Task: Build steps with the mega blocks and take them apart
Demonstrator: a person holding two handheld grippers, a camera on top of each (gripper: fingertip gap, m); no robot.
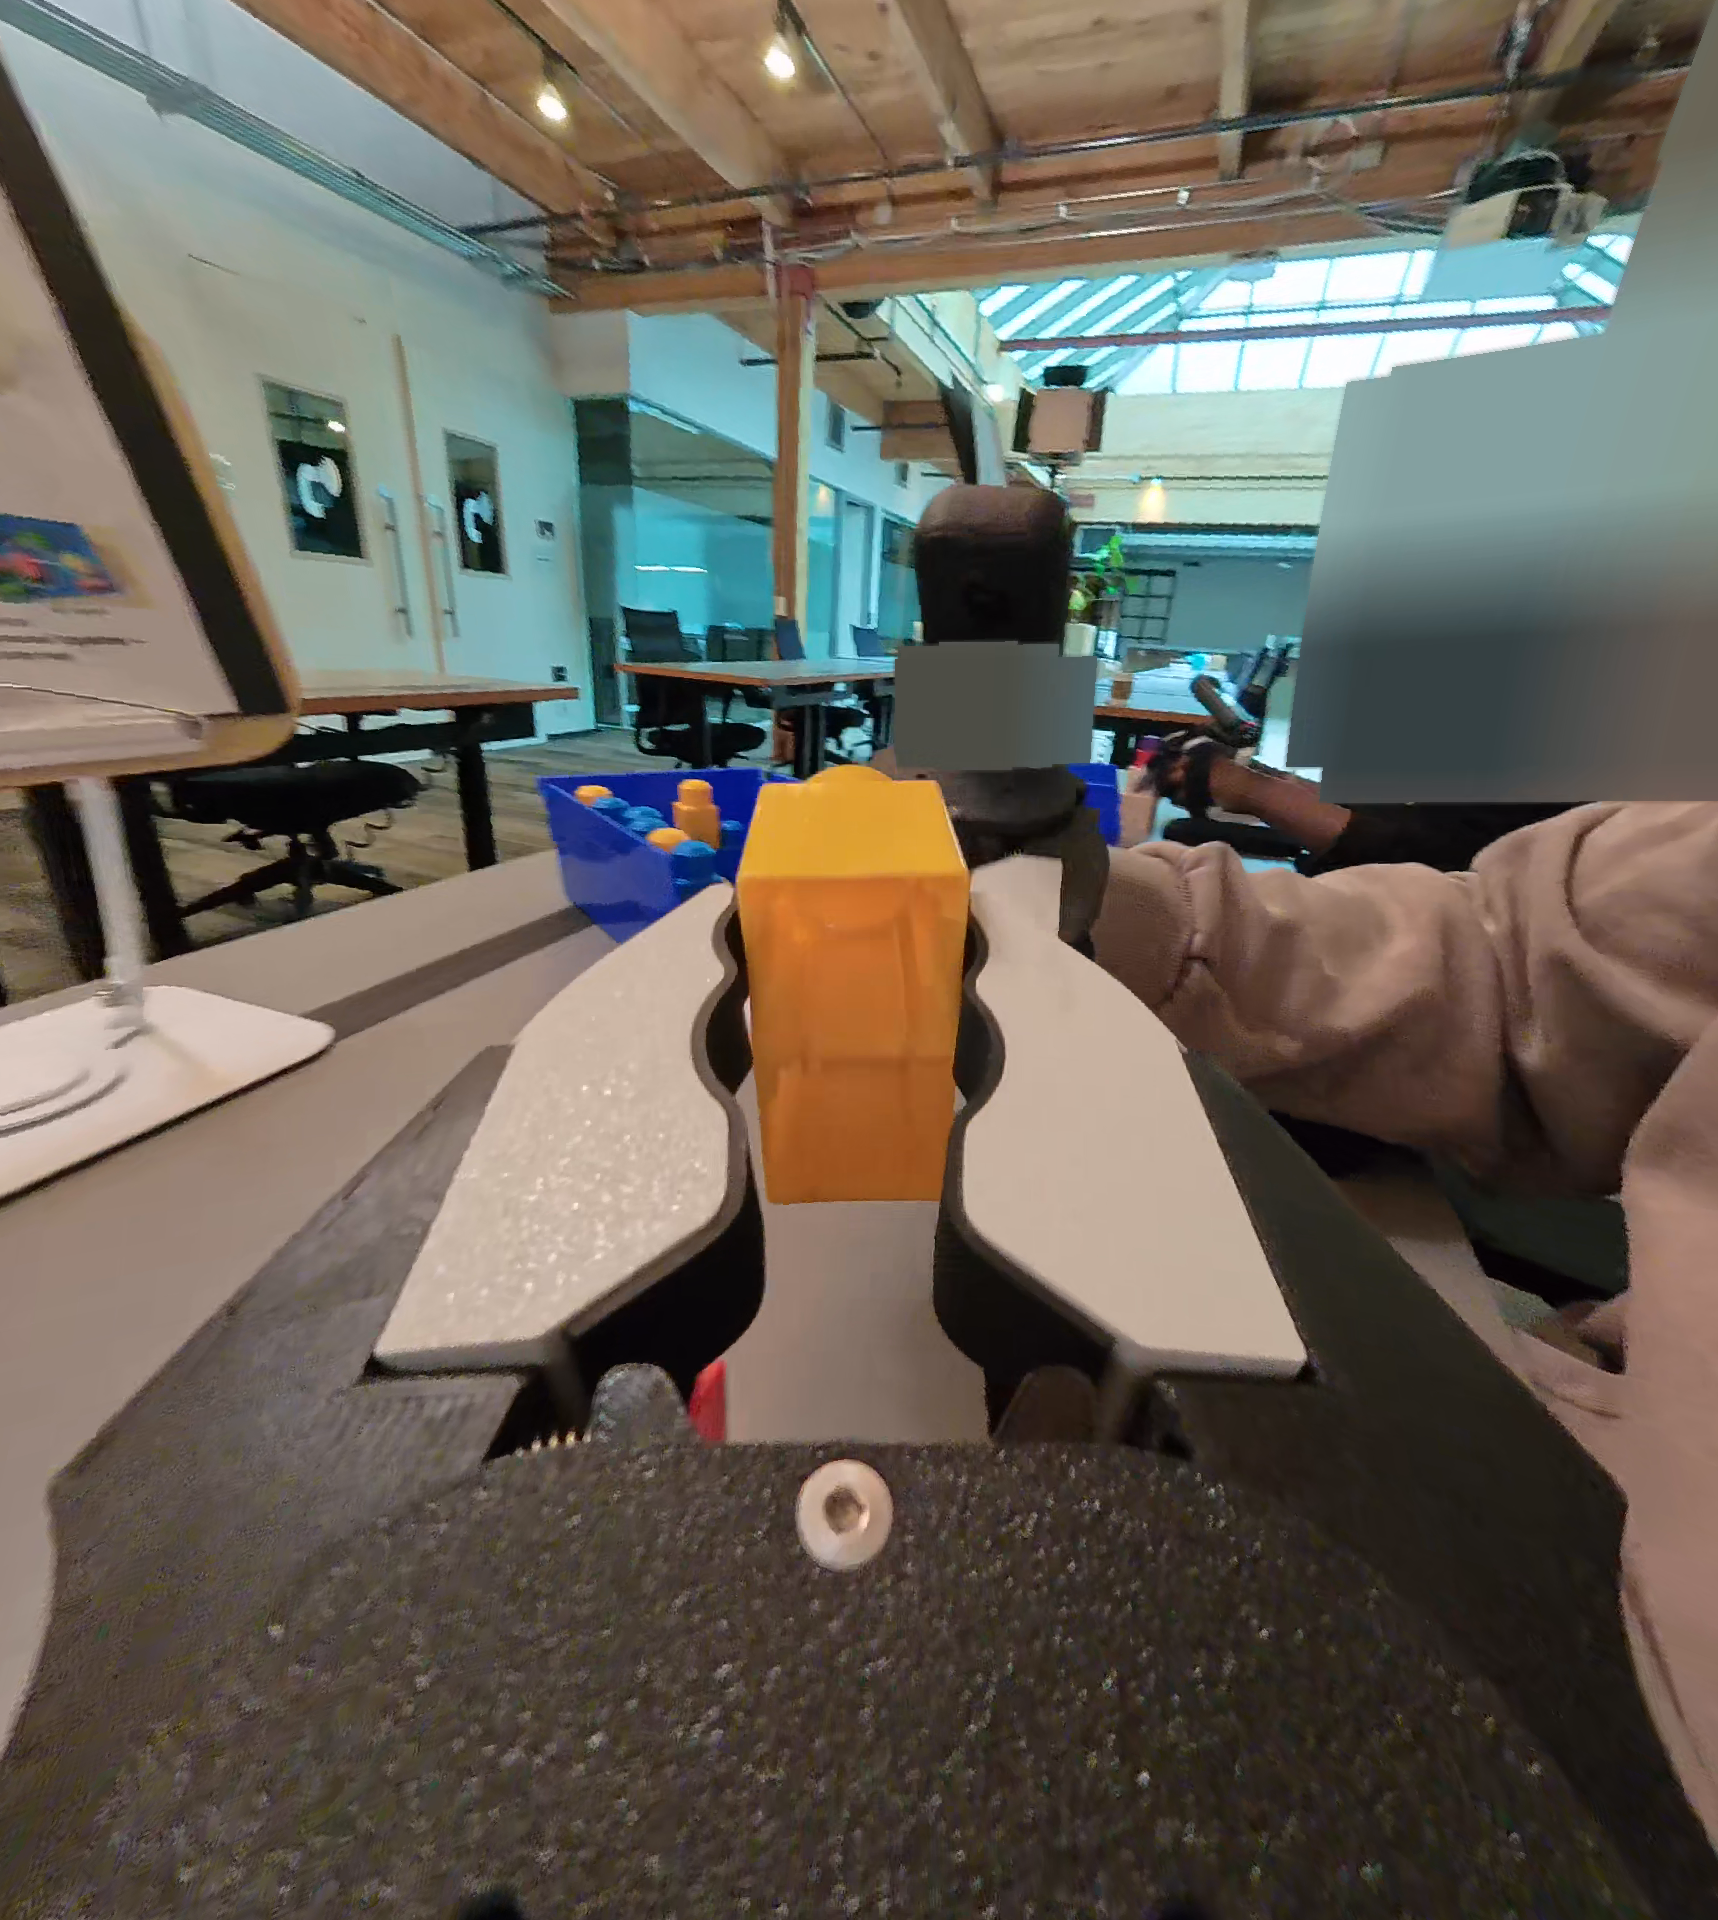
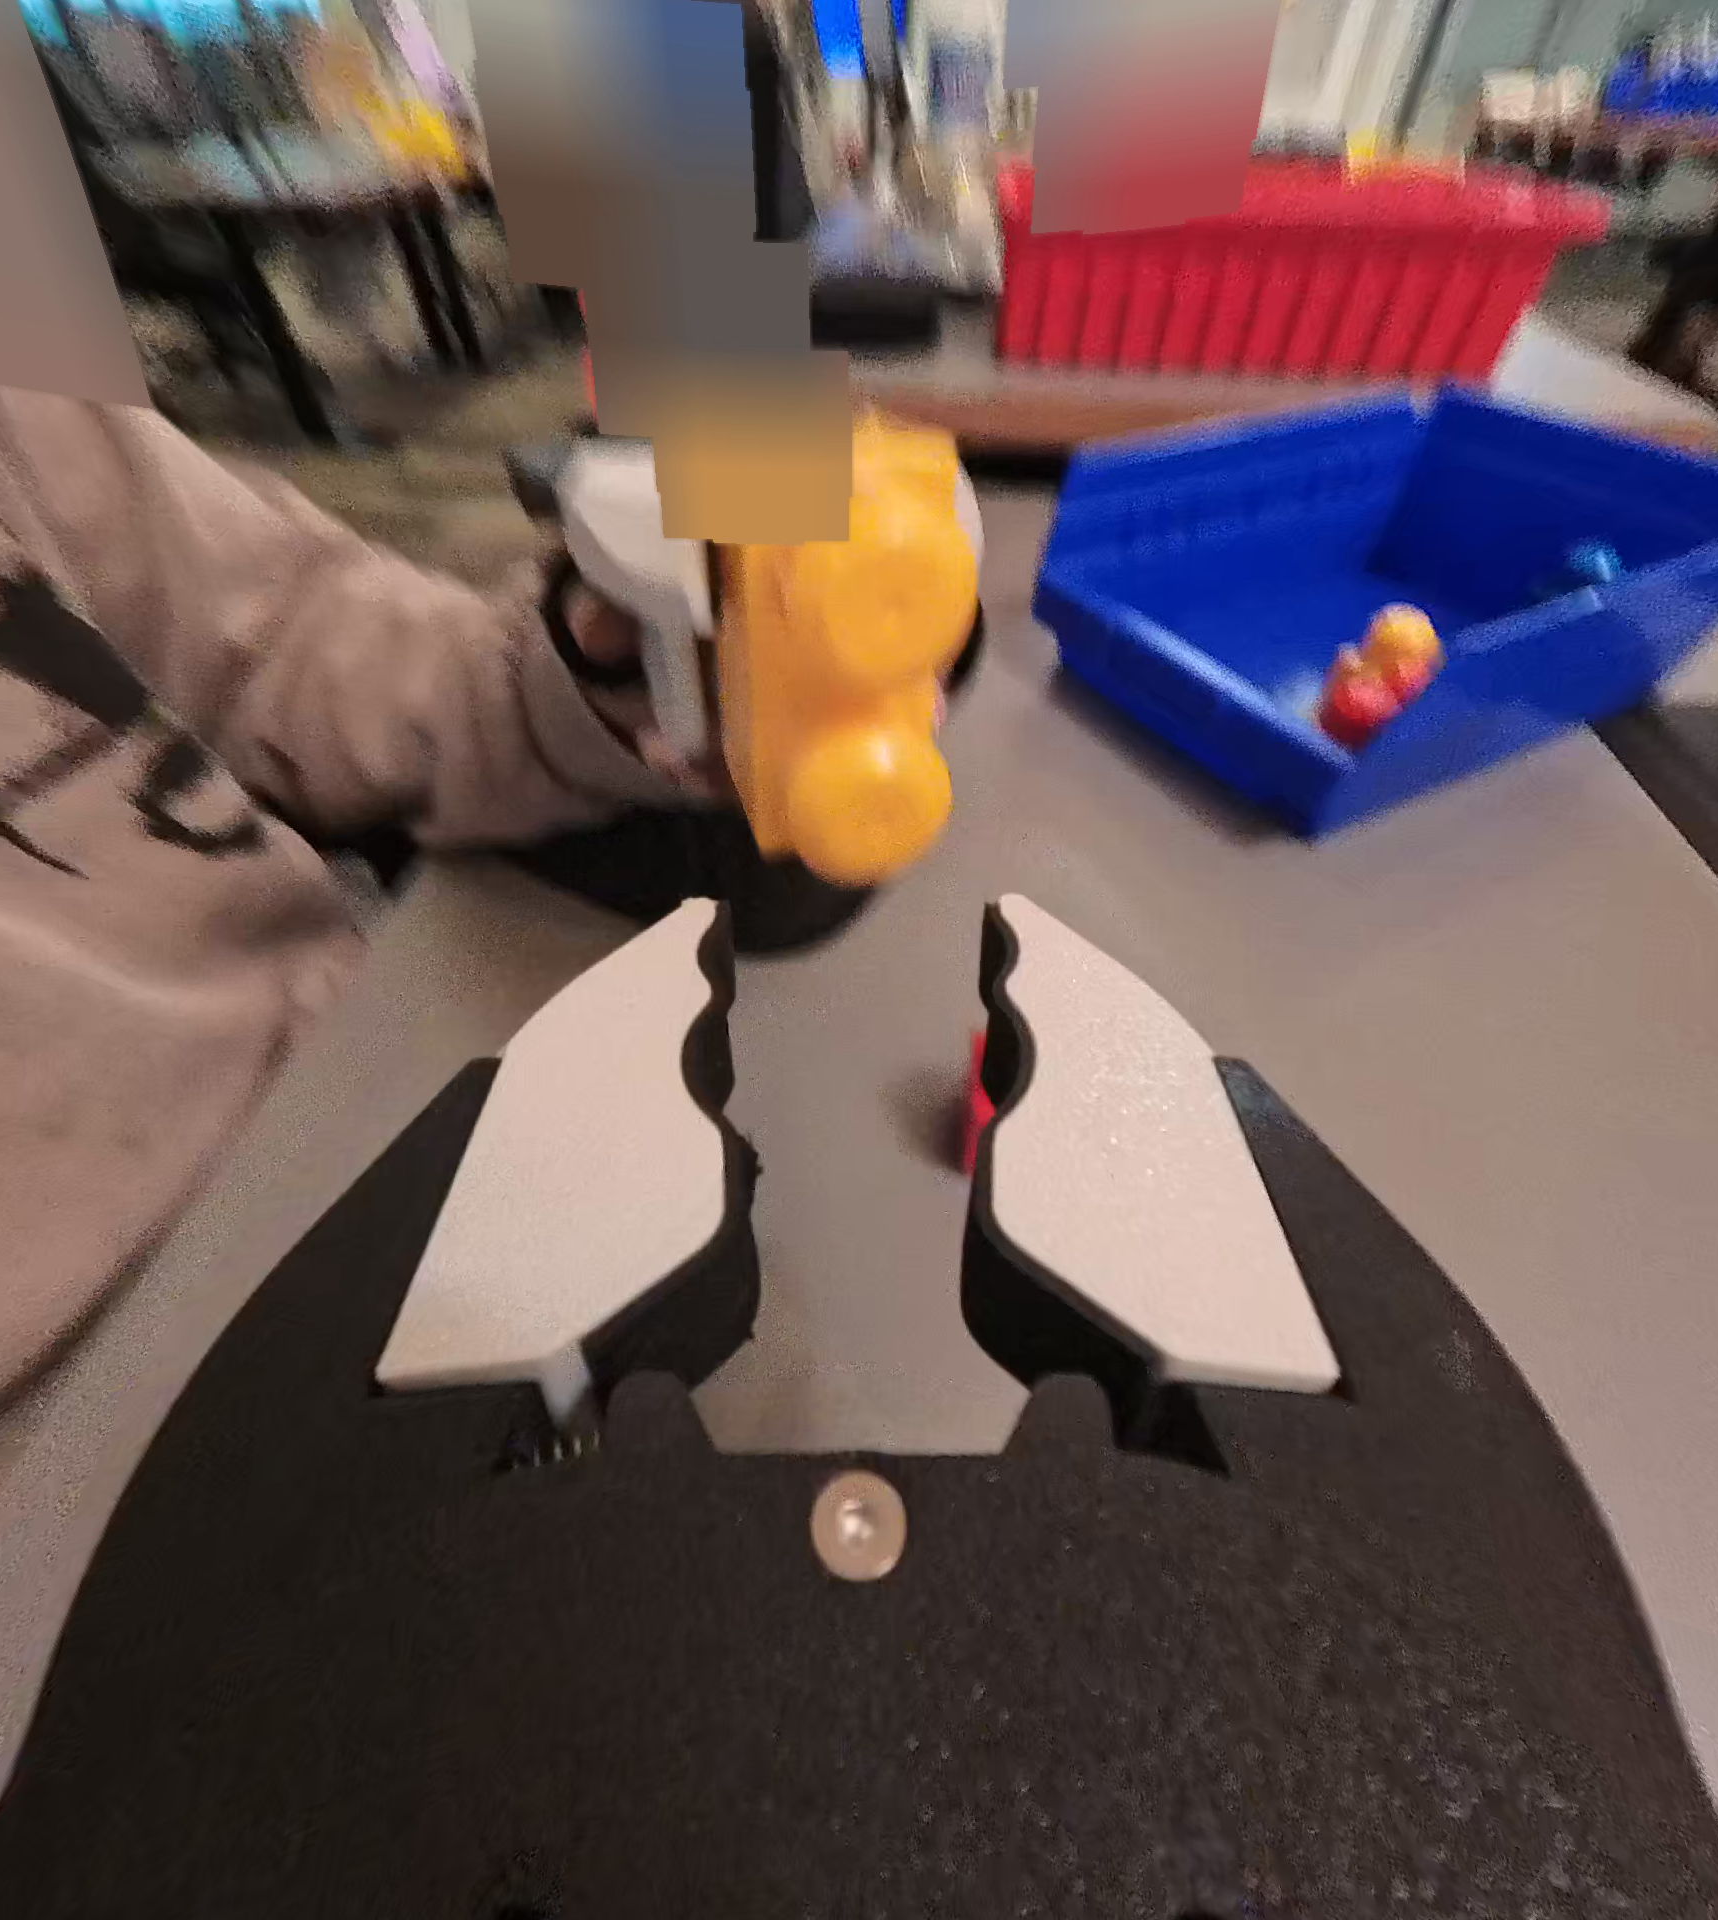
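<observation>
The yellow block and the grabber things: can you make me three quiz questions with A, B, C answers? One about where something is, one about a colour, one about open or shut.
1. Where is the yellow block?
A. Between the left gripper's jaws
B. Inside the red crate
C. Flat on the table

2. What colour is the bin that holds loose blocks?
A. Green
B. Blue
C. White

3. How is the right gripper?
A. Shut on a red block
B. Shut on the yellow block
C. Open, holding nothing

Answers:
1. A, since the left wrist view shows the block pinched between both jaws, above the grey table.
2. B, since both views show a blue bin with blocks inside.
3. C, since the right wrist view shows a gap between its jaws with only table behind it.
</observation>
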